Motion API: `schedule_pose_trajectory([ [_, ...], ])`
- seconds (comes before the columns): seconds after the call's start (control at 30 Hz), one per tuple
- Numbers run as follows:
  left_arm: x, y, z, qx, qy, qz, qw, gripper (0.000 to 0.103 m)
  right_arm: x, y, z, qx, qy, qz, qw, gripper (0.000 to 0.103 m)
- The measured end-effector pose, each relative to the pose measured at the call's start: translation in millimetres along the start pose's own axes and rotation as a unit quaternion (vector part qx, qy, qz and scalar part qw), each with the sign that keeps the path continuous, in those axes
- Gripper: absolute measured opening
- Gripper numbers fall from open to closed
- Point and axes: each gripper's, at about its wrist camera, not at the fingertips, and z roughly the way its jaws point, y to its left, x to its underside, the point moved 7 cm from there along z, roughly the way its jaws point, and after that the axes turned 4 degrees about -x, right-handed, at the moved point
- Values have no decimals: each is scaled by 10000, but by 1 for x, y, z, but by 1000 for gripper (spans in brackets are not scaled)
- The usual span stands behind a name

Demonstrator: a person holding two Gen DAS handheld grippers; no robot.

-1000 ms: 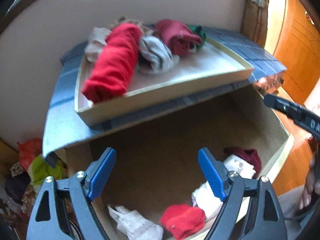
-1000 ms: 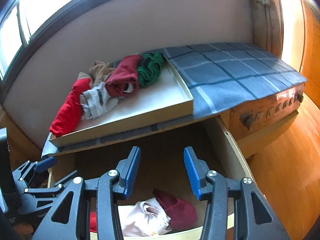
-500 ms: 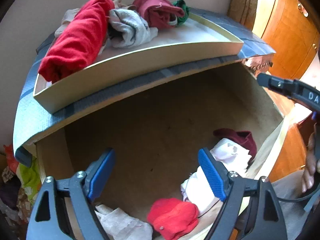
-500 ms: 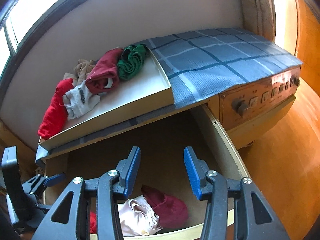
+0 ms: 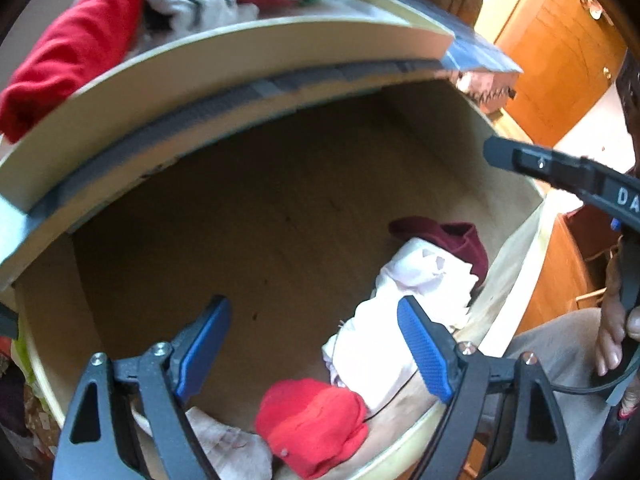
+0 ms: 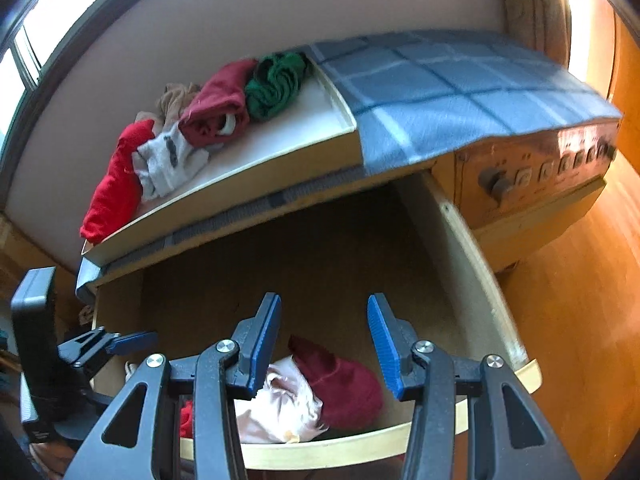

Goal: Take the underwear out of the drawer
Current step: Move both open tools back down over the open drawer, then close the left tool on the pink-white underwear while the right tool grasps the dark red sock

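Note:
The pulled-out wooden drawer (image 5: 516, 256) (image 6: 476, 280) holds rolled underwear along its front wall: a bright red piece (image 5: 312, 420), a white piece (image 5: 404, 312), a dark red piece (image 5: 456, 240) (image 6: 344, 388) and a pale beige piece (image 5: 224, 448). In the right wrist view the white piece (image 6: 280, 404) looks pale pink. My left gripper (image 5: 316, 348) hangs open above the bright red and white pieces, nothing between its jaws. My right gripper (image 6: 324, 344) is open above the dark red piece, also holding nothing. The left gripper (image 6: 132, 340) shows at the left of the right wrist view.
A shallow cream tray (image 5: 224, 60) (image 6: 280, 168) on the cabinet top carries several rolled garments in red, grey, maroon and green. A blue checked cloth (image 6: 448, 92) covers the cabinet top. Wooden floor (image 6: 572, 340) lies to the right. A person's hand (image 5: 612, 320) holds the right gripper's handle.
The left gripper has sunk and tipped downward toward the drawer, so the clothes in it look nearer. The right gripper tilted down slightly. Both jaw gaps stay the same.

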Motion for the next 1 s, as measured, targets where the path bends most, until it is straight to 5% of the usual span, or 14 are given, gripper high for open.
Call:
schedule_pose_trajectory([
  [0.33,0,-25,24,450,632,233,9967,83,-2,-16,2,-55,-66,292,9995,48],
  [0.57,12,-32,37,1271,1255,-94,9839,37,-1,-16,9,-249,356,379,9983,48],
  [0.7,9,-48,34,1415,1141,61,9833,20,-1,-12,7,-13,574,-97,9983,48],
  [0.87,7,-53,25,1316,912,116,9870,16,2,-25,6,53,702,48,9975,48],
  [1.0,-6,-27,-5,1344,299,-125,9904,16,4,-27,7,26,801,82,9968,48],
])
